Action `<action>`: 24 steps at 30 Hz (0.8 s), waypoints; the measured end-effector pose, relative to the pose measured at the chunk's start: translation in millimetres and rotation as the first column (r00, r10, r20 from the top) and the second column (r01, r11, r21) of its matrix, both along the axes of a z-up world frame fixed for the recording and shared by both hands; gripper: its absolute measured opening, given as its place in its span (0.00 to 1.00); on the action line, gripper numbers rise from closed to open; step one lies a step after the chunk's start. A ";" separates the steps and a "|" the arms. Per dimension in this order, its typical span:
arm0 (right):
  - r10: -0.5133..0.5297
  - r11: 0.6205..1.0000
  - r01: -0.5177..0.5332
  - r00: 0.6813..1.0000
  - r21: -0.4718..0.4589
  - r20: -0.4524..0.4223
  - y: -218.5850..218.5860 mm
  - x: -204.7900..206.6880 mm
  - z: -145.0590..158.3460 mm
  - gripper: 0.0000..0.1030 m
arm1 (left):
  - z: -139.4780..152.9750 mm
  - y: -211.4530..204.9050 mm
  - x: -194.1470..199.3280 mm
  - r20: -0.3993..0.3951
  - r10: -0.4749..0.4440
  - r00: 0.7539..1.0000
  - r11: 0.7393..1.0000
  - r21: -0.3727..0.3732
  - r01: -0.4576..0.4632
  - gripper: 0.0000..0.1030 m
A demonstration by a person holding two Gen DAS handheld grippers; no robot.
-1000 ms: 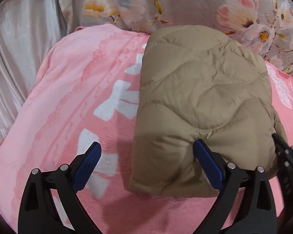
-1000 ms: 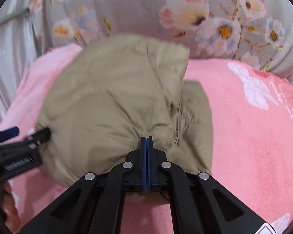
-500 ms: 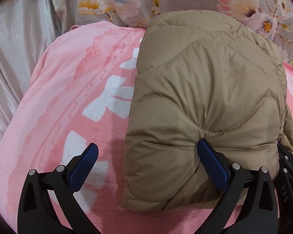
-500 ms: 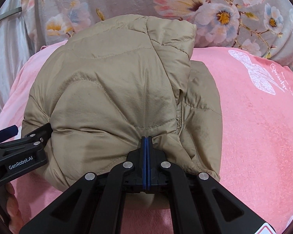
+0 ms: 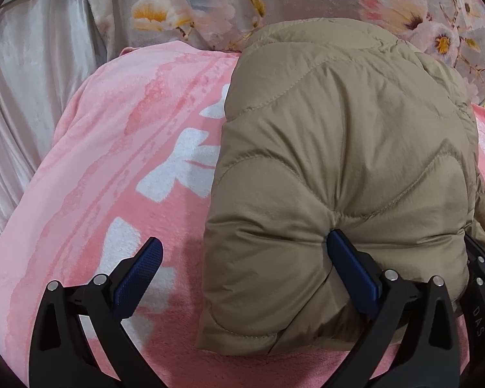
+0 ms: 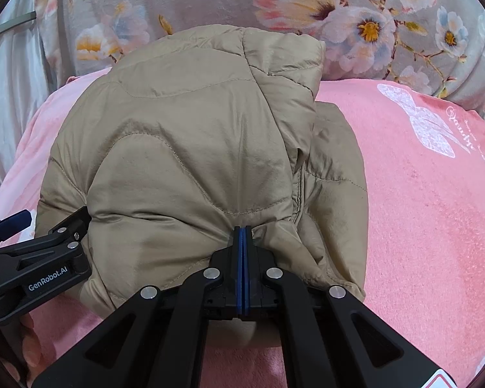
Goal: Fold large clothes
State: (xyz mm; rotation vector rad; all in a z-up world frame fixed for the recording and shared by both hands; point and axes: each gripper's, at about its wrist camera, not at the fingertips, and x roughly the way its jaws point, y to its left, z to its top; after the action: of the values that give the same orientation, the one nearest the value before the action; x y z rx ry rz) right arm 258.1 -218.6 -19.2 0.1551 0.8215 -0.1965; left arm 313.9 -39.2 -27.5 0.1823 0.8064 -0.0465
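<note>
Both grippers [image 5: 244, 266] [image 6: 242, 236] at jacket [image 5: 339, 168] edge.

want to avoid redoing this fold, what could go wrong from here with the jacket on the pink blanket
1. The right gripper is shut on a thin pinch of the jacket; puffy fabric may spring open on release.
2. The left gripper is open, one finger pressing into the jacket's near edge; pulling away could drag it.
3. The pink blanket is soft, so the bundle may slump sideways.

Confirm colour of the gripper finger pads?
Blue pads, textured; clearest in the left wrist view.
</note>
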 end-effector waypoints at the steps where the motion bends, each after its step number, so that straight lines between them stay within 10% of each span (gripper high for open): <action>1: -0.001 1.000 0.001 1.000 0.004 0.004 -0.4 -0.6 0.2 0.00 | 0.5 0.0 -1.6 0.008 0.002 1.000 1.000 0.000 -0.002 0.96; 6: -0.048 0.999 0.047 0.998 0.016 0.044 -0.1 -25.6 12.6 0.08 | 9.3 5.0 -24.7 0.021 0.012 1.000 0.999 -0.030 -0.012 0.96; 12: -0.060 0.997 0.061 0.998 -0.043 0.016 18.5 -81.7 27.4 0.49 | 15.5 13.8 -71.3 0.003 -0.014 1.000 0.997 -0.071 0.014 0.95; 24: -0.083 0.997 0.083 0.996 0.004 -0.035 30.8 -168.8 9.2 0.55 | -3.7 20.8 -149.4 -0.034 -0.026 0.999 0.998 -0.056 0.024 0.95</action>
State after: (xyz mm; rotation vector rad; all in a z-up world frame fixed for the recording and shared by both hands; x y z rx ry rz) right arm 89.3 -187.9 -10.0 0.1918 0.8508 -0.2762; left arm 164.5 -18.3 -31.2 0.1398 0.8368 -0.0960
